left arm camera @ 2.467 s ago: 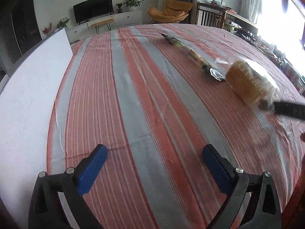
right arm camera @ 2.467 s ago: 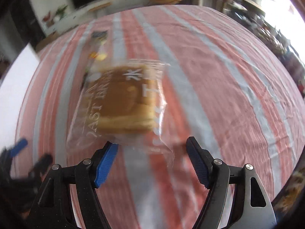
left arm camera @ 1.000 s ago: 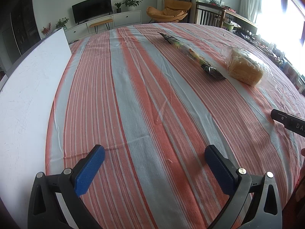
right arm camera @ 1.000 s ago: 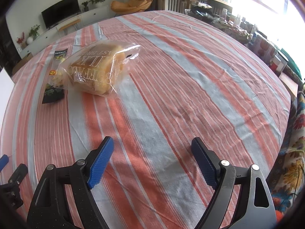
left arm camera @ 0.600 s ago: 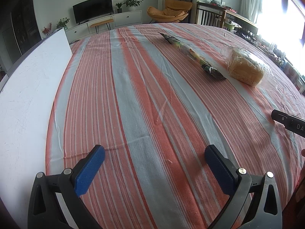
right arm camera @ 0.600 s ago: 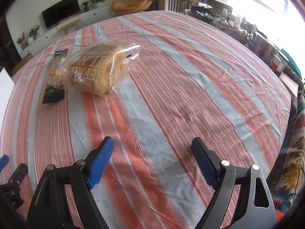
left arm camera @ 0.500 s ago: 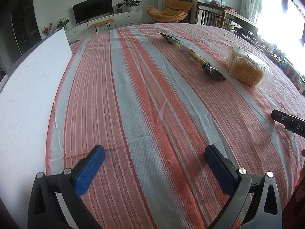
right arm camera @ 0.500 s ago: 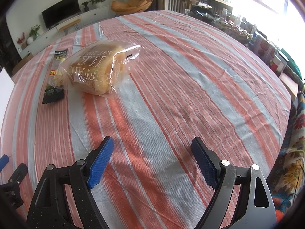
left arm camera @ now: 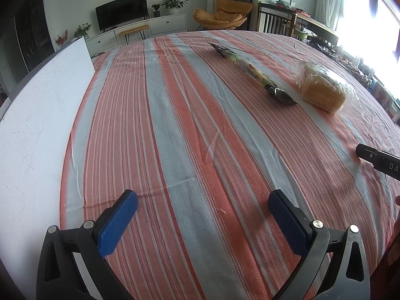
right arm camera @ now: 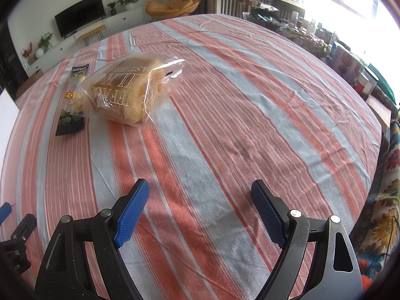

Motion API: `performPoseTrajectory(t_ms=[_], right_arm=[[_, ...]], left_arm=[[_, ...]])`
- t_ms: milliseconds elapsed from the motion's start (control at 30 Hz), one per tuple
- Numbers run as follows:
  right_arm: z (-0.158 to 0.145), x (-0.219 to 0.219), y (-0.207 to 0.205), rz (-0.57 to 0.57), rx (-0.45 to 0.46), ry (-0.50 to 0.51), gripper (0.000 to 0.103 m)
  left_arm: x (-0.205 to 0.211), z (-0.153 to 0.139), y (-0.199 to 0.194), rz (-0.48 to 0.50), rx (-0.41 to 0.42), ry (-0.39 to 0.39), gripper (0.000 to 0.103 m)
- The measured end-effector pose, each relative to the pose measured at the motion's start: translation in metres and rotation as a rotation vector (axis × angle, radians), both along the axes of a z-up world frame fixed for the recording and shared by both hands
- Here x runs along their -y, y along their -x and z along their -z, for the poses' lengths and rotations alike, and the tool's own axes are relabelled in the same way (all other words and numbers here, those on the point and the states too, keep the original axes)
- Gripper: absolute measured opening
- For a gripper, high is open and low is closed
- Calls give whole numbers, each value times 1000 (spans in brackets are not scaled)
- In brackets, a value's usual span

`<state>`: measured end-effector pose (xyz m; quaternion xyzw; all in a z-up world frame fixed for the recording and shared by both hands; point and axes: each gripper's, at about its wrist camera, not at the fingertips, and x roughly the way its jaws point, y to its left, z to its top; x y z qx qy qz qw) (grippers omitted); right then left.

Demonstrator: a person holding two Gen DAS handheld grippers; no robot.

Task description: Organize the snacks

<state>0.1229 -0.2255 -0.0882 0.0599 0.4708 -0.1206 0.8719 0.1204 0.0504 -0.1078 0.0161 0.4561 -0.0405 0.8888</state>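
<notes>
A loaf of toast bread in a clear bag (right arm camera: 132, 92) (left arm camera: 322, 91) lies on the striped tablecloth (right arm camera: 225, 115), touching or just beside a long green and black snack packet (right arm camera: 71, 102) (left arm camera: 252, 71). My right gripper (right arm camera: 198, 206) hovers open and empty near the table's front edge, well short of the bread. My left gripper (left arm camera: 202, 213) is open too, over bare cloth (left arm camera: 175, 130), with both snacks far ahead to its right. The right gripper's black body (left arm camera: 377, 160) pokes in at the right edge of the left wrist view.
A white board (left arm camera: 32, 130) covers the table's left side. Beyond the right edge stand boxes and clutter (right arm camera: 350, 67), with a flowered cloth (right arm camera: 382, 215) below. A TV stand (left arm camera: 140, 31), an orange chair (left arm camera: 222, 16) and a wooden chair (left arm camera: 275, 21) lie past the far end.
2.5 s ago the bread bag sat right at my right gripper's fingers; since then that gripper has drawn back and the bag rests beside the long packet. Nothing has moved in the last second.
</notes>
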Motion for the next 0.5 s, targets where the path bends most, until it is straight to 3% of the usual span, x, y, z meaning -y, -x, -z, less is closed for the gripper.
performPoseTrajectory(t_ms=[367,500], right_arm=[[0,0,0,0,0,0,87],[-1,-1,1,-1,0,-2,87]], left_arm=[[0,0,-1,-6,-7,0,103],[5,-6,-19,-20,-134,22,103]])
